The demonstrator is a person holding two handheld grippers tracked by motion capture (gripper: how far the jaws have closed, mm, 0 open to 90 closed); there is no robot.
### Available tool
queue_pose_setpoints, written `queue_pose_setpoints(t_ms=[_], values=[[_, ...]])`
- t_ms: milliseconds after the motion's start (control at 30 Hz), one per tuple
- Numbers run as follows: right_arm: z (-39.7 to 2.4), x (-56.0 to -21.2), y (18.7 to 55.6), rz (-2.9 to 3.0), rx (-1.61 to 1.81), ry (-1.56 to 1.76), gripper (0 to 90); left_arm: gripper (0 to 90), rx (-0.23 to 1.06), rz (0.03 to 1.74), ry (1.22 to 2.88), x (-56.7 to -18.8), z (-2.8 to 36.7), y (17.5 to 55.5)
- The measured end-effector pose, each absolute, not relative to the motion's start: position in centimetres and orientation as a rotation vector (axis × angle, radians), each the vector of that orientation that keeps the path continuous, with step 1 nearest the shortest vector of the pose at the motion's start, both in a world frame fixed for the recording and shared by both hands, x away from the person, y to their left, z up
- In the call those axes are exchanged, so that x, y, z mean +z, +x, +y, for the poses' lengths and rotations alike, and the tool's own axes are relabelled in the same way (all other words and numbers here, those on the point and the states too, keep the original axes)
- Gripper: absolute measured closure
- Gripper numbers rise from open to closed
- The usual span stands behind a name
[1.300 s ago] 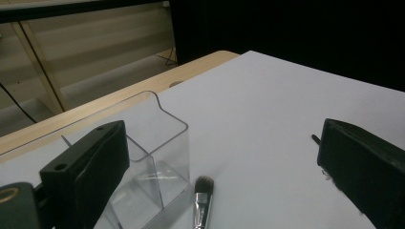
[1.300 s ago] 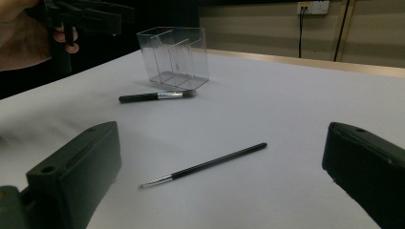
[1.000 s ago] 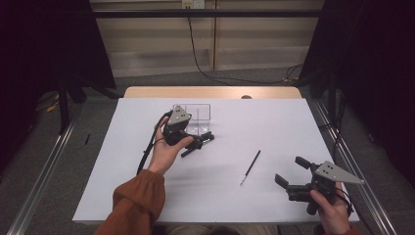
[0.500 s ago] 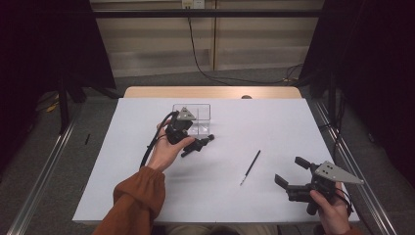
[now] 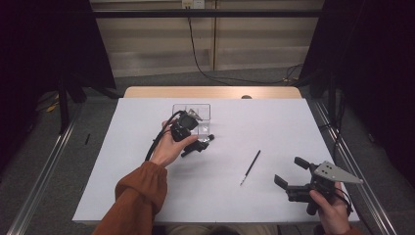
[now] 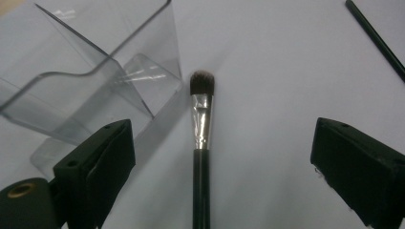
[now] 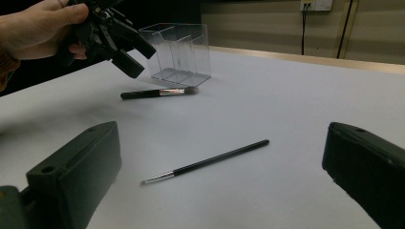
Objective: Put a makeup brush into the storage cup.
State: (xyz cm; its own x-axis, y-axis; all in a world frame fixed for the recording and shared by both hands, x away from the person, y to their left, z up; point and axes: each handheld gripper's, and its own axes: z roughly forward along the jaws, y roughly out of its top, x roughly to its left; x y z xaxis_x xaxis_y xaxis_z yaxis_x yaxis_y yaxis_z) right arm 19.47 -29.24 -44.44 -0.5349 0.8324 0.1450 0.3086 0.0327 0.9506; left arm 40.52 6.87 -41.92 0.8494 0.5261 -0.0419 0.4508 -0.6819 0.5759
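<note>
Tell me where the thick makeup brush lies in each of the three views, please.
High view: the thick makeup brush lies left of centre, partly under the left claw.
Left gripper view: bottom centre, bristles pointing up, between the open jaws.
Right gripper view: upper left, flat on the table.
Shared landmark: the clear organizer, just beside its bristles.

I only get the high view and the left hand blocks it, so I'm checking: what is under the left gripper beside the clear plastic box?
Observer: A black-handled makeup brush with a silver ferrule lies flat on the white table, bristles nearest the clear plastic box.
Operator: Gripped?
Observer: No. The left gripper is open, one jaw either side of the handle.
Operator: Touching the table?
Observer: No; the right gripper view shows it raised above the brush.
</note>
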Motion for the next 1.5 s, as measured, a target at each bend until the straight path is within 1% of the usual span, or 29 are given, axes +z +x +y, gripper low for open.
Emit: queue_pose_setpoints(t_ms=[100, 167, 400, 433, 633, 733, 933, 1000, 1100, 1167, 1333, 1400, 1467, 1500], values=[[-29.2, -44.4, 19.5, 1.861, 1.520, 1.151, 0.0, 7.7, 0.157, 0.739, 2.468, -42.1, 6.5, 40.8], [-29.2, -44.4, 19.5, 1.861, 1.521, 1.153, 0.0, 7.7, 0.124, 0.755, 2.503, -42.4, 6.2, 41.1], [-29.2, -44.5, 19.5, 1.864, 1.521, 1.151, 0.0, 7.7, 0.067, 0.758, 2.583, -42.9, 5.6, 41.8], [-29.3, -44.5, 19.5, 1.866, 1.523, 1.151, 0.0, 7.8, 0.084, 0.758, 2.596, -42.9, 5.5, 41.8], [-29.2, -44.5, 19.5, 1.866, 1.524, 1.152, 0.0, 6.4, 0.046, 0.733, 2.634, -43.1, 5.3, 42.3], [-29.2, -44.5, 19.5, 1.866, 1.524, 1.153, 0.0, 6.4, 0.053, 0.722, 2.654, -43.2, 5.0, 42.4], [-29.2, -44.5, 19.5, 1.869, 1.523, 1.149, 0.0, 7.4, 0.054, 0.745, 2.695, -43.8, 4.7, 42.6], [-29.2, -44.5, 19.5, 1.871, 1.524, 1.151, 0.0, 8.9, 0.058, 0.753, 2.709, -44.0, 4.6, 42.9], [-29.2, -44.5, 19.5, 1.874, 1.524, 1.147, 0.0, 16.6, 0.071, 0.761, 2.716, -44.2, 4.6, 43.1], [-29.2, -44.5, 19.5, 1.872, 1.524, 1.151, 0.0, 16.4, 0.077, 0.774, 2.726, -44.3, 4.5, 43.2], [-29.2, -44.5, 19.5, 1.874, 1.525, 1.146, 0.0, 22.4, 0.086, 0.778, 2.757, -44.6, 4.1, 43.3], [-29.2, -44.5, 19.5, 1.875, 1.524, 1.147, 0.0, 27.8, 0.075, 0.786, 2.762, -44.6, 4.0, 43.3], [-29.2, -44.5, 19.5, 1.874, 1.525, 1.146, 0.0, 30.2, 0.082, 0.789, 2.764, -44.7, 3.8, 43.3], [-29.2, -44.5, 19.5, 1.876, 1.524, 1.145, 0.0, 35.4, 0.080, 0.779, 2.772, -44.7, 3.8, 43.4]])
